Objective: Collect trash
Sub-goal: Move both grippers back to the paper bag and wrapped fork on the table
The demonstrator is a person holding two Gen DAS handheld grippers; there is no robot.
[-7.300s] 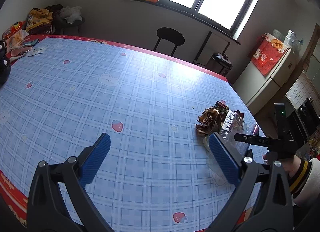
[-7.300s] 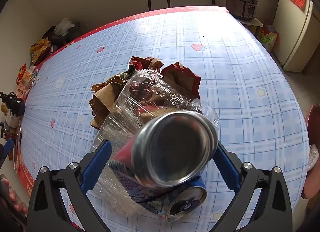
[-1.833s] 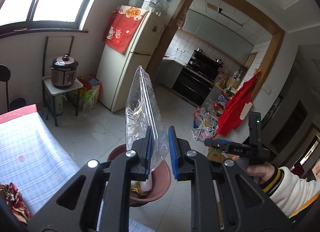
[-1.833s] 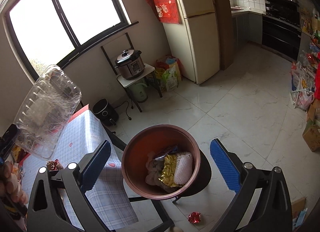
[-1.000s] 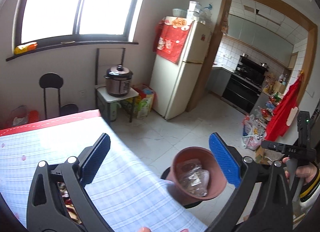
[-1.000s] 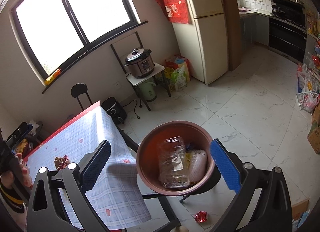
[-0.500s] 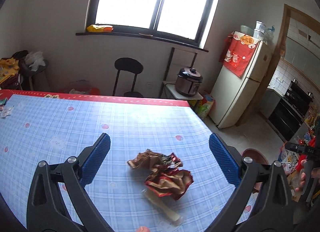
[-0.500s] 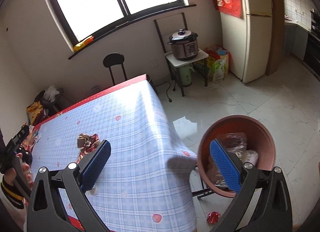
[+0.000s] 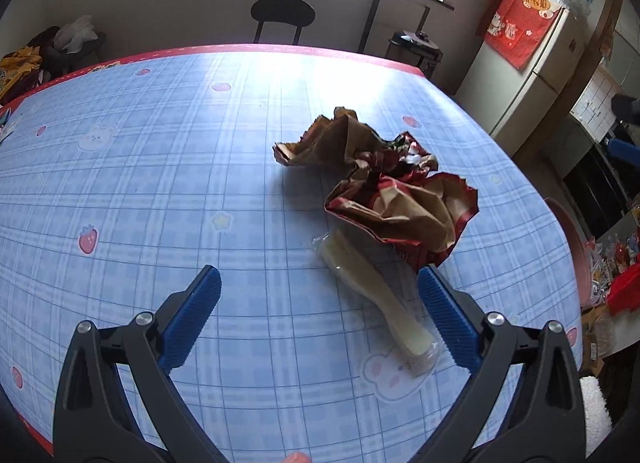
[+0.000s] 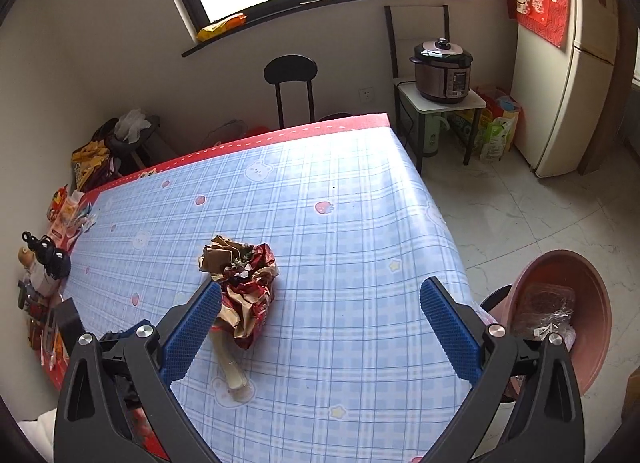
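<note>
A crumpled red and brown paper wrapper (image 9: 384, 191) lies on the blue checked tablecloth (image 9: 160, 191). A long clear plastic sleeve (image 9: 372, 299) lies beside it, nearer to me. My left gripper (image 9: 318, 315) is open and empty, low over the table, with the sleeve just inside its right finger. My right gripper (image 10: 320, 323) is open and empty, higher up over the table's right part. The wrapper (image 10: 244, 283) and the sleeve (image 10: 230, 369) show in the right wrist view by its left finger. The brown trash basin (image 10: 560, 315) with trash in it stands off the table's right edge.
A black chair (image 10: 292, 83) stands behind the table. A pressure cooker (image 10: 442, 71) on a small stand and a fridge (image 10: 568, 75) stand at the back right. Bags and clutter (image 10: 60, 223) crowd the table's left end. The basin's rim (image 9: 576, 247) shows right of the table.
Both grippers have swung from the basin back over the table. The left gripper has come down close to the wrapper and the sleeve. The clear box lies in the basin.
</note>
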